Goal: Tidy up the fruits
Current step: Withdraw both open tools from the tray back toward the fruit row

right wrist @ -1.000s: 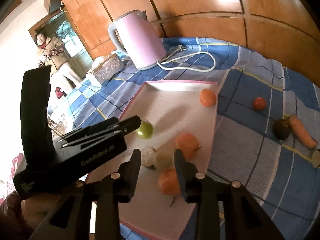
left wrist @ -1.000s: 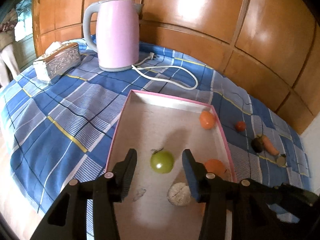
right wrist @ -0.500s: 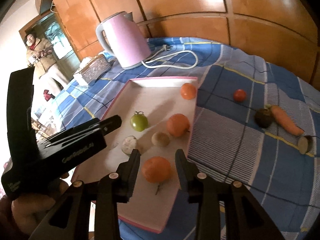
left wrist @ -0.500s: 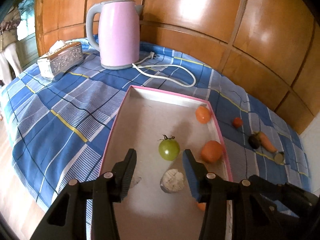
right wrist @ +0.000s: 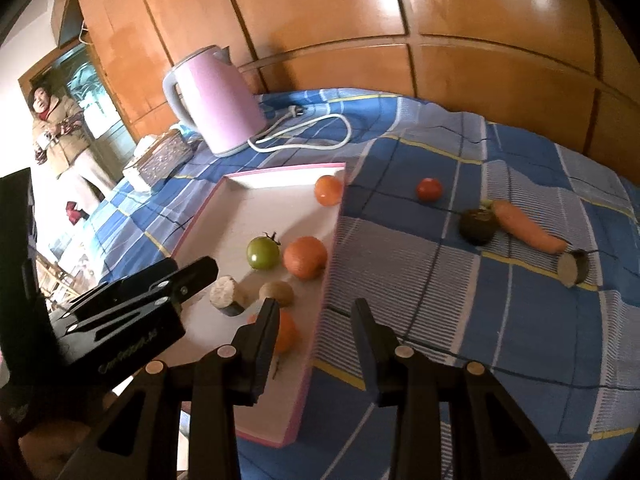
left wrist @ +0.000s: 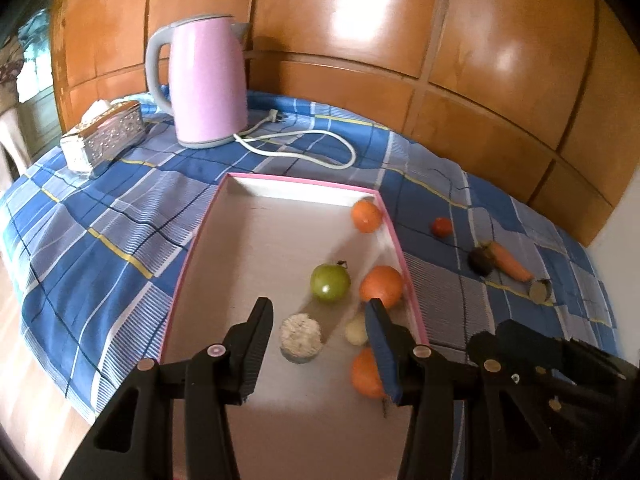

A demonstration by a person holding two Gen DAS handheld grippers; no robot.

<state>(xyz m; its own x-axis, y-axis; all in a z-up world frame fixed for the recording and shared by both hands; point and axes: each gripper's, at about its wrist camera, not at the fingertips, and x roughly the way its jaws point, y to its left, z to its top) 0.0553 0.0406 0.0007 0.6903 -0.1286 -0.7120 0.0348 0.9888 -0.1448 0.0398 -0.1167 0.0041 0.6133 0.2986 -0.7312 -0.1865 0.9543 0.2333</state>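
Red tomato (right wrist: 429, 189) lies well beyond right gripper's (right wrist: 315, 326) jaws.

The left gripper's (left wrist: 320, 314) right finger is covering part of the nearest orange (left wrist: 366, 374); the right gripper's (right wrist: 314, 308) left finger is hiding half of it too.

Glossy wooden wall panels (left wrist: 360, 40) behind a blue plaid tablecloth (left wrist: 100, 216).

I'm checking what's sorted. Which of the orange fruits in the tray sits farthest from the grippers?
The small orange fruit in the tray's far right corner; the other two lie nearer the jaws.
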